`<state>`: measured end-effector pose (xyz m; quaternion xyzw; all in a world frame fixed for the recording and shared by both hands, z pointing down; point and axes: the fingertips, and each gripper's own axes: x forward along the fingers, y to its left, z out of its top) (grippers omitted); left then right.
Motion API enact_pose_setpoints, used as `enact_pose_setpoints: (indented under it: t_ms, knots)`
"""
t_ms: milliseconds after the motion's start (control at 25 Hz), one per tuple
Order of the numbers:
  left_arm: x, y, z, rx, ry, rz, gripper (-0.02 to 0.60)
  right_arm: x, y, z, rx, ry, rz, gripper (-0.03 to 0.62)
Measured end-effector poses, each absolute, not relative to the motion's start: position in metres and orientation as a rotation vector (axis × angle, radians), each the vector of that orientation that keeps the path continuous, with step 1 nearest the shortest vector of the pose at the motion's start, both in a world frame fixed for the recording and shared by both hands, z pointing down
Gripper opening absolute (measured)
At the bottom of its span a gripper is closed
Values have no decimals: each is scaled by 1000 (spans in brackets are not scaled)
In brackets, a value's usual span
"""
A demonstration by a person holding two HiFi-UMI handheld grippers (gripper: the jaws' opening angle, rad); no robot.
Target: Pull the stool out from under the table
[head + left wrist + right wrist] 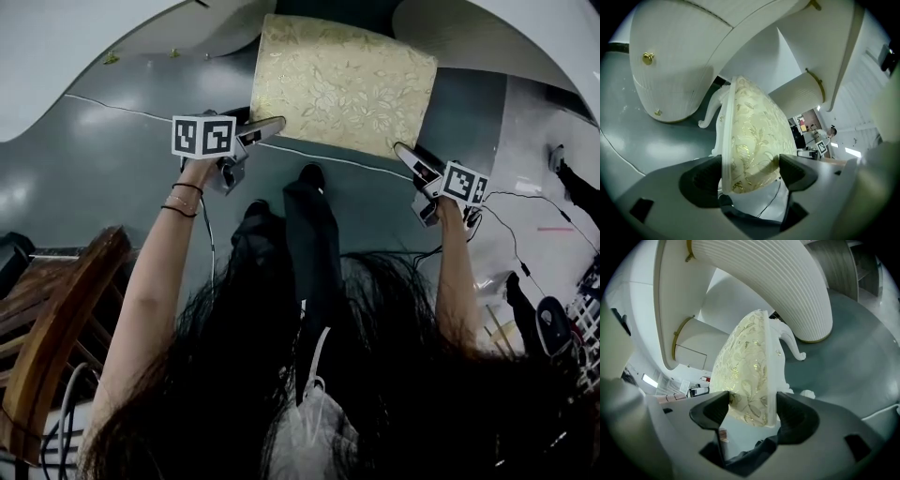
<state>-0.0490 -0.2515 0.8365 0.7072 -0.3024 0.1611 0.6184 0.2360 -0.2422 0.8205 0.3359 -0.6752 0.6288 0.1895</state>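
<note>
My left claw point(275, 125) and right claw point(403, 150) each clamp a near corner of the stool point(342, 84) — seat just ahead, partly under the tabletop point(56, 56). Uneven pulling could slip the padded edge free.

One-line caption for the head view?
Left gripper and right gripper clamp the patterned stool's near corners beside the white table.

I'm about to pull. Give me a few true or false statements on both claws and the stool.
1. The left claw is clamped on the seat edge of the stool. True.
2. The right claw hangs empty. False: it grips the seat edge too.
3. The cushion is plain red. False: it is pale gold with a leaf pattern.
4. The stool's legs are white and curved. True.
</note>
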Motion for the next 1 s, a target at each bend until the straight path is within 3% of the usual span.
enact_pose_setpoints:
  t_ms: [1000]
  knots:
    - [-49, -236, 827, 1547, -592, 501, 391, 235, -250, 808, 921, -1806, 1785, 331]
